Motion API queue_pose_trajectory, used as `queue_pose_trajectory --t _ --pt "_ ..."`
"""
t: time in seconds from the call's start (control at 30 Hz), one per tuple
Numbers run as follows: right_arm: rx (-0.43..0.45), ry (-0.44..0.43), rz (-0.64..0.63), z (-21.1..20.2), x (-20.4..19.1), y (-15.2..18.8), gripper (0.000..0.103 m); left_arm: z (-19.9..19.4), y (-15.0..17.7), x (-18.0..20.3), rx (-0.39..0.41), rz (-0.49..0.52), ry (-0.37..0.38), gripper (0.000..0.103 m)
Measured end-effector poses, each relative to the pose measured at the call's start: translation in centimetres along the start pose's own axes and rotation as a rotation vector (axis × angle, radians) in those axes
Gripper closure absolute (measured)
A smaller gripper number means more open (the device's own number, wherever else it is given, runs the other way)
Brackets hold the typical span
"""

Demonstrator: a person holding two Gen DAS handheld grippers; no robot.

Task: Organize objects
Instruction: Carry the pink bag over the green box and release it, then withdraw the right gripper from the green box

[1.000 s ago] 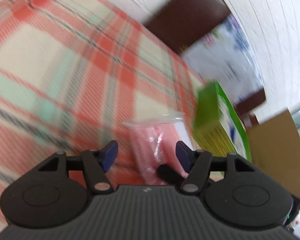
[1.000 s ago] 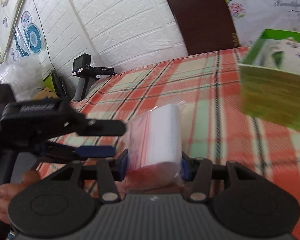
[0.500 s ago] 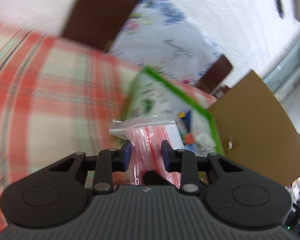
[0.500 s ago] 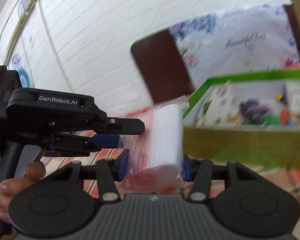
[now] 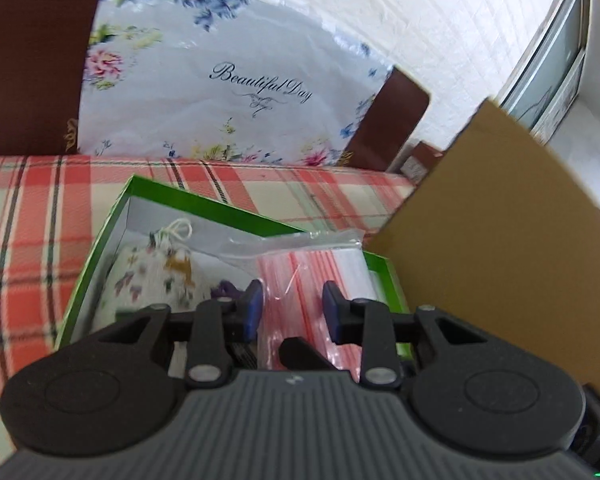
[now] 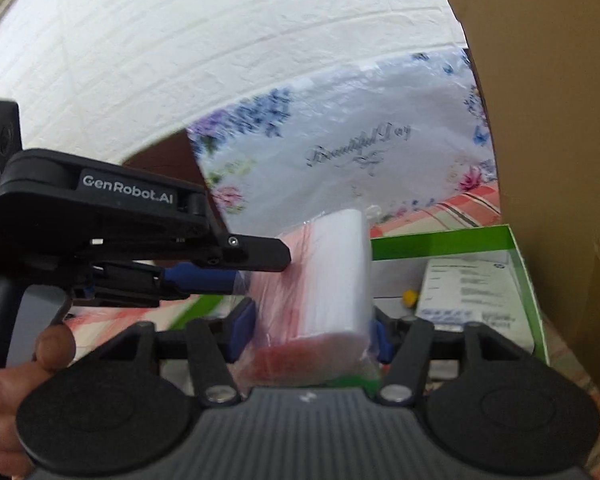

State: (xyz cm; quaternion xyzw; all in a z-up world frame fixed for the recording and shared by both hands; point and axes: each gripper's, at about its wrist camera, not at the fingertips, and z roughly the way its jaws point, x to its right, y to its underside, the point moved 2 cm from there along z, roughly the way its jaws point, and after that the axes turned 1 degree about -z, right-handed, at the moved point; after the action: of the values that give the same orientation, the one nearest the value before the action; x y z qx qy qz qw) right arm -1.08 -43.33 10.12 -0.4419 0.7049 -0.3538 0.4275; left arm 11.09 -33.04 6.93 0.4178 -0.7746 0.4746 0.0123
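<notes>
Left wrist view: my left gripper (image 5: 290, 312) pinches a clear bag (image 5: 312, 276) of red-striped zip bags between its blue pads (image 5: 253, 310), clenched on the bag's left part. The bag hangs over the open green box (image 5: 168, 194), above its right end. Inside the box, left of the bag, lies a small floral pouch (image 5: 152, 276) with a white drawstring. The box sits on a red plaid cloth (image 5: 32, 216). Just right of the box stands a brown cardboard sheet (image 5: 500, 248). Beyond the box, a flowered plastic cover (image 5: 236, 80) and brown chairs (image 5: 32, 56) stand before a white wall.

Right wrist view: my right gripper (image 6: 308, 334) has just been opening; the bag (image 6: 328, 272) sits between its jaws, the left pad (image 6: 242, 328) apart from it. I cannot tell whether the right pad touches. My left gripper (image 6: 220, 264) holds the bag from the left, over the box (image 6: 440, 242). A white printed packet (image 6: 468, 288) lies in the box.
</notes>
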Motion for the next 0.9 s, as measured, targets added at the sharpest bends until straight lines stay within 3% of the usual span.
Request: queue_pose_trajectory --t 0.1,0.2,0.37,0.5,0.9 --pt "0.007 0.084 -0.012 1.2 0.9 0.3 0.03 1.3 0.0 -0.7 -0.013 0.01 -0.063 0.069" --pt "0.047 0.057 0.039 -0.1 1.3 0.9 0.03 0.0 0.4 -1.2 0.012 0.013 -0.066 0.069" --pt "0.126 0.046 0.006 -3.6 -1.0 2.0 0.03 -3.3 1.4 -0.5 0.044 0.039 -0.086 0.067" --pt "0.169 0.032 -0.035 -6.8 -3.5 2.8 0.029 -6.5 3.5 0.6 0.054 0.118 -0.117 0.066" --pt "0.077 0.002 -0.09 -10.5 -7.4 6.1 0.025 -12.8 8.7 -1.8 0.021 0.111 -0.298 0.058"
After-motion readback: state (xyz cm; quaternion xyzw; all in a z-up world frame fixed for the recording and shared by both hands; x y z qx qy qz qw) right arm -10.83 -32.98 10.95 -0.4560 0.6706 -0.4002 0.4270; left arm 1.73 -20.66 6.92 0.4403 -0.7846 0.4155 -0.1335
